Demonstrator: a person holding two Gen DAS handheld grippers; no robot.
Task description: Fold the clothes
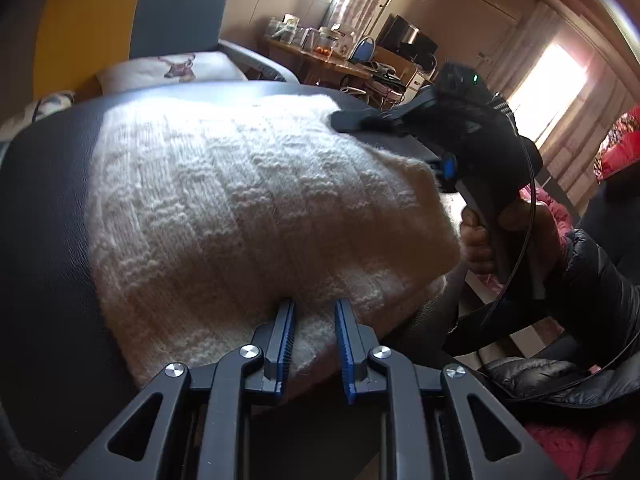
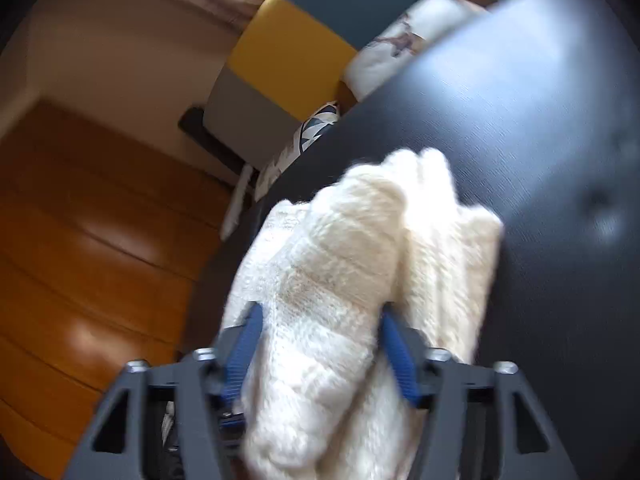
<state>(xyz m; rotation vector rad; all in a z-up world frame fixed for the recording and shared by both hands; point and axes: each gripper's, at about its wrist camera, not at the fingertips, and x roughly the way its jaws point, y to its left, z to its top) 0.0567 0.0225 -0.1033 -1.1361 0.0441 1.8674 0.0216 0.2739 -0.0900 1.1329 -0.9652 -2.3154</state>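
Observation:
A cream knitted sweater [image 1: 240, 208] lies folded on a dark leather surface [image 1: 48, 240]. My left gripper [image 1: 314, 308] sits at the sweater's near edge; its blue pads [image 1: 286, 336] stand a little apart with knit between them, touching the fabric. My right gripper [image 1: 400, 128] shows in the left wrist view at the sweater's far right edge, its fingers hidden by fabric. In the right wrist view my right gripper [image 2: 320, 320] is shut on a thick bunched fold of the sweater [image 2: 340, 280], held over the dark surface [image 2: 540, 160].
A yellow, blue and grey chair [image 1: 132, 20] with a white cushion [image 1: 172, 68] stands behind the surface. A cluttered desk [image 1: 340, 56] is at the back. A wooden floor [image 2: 80, 240] lies left. The person's dark jacket sleeve [image 1: 592, 288] is at right.

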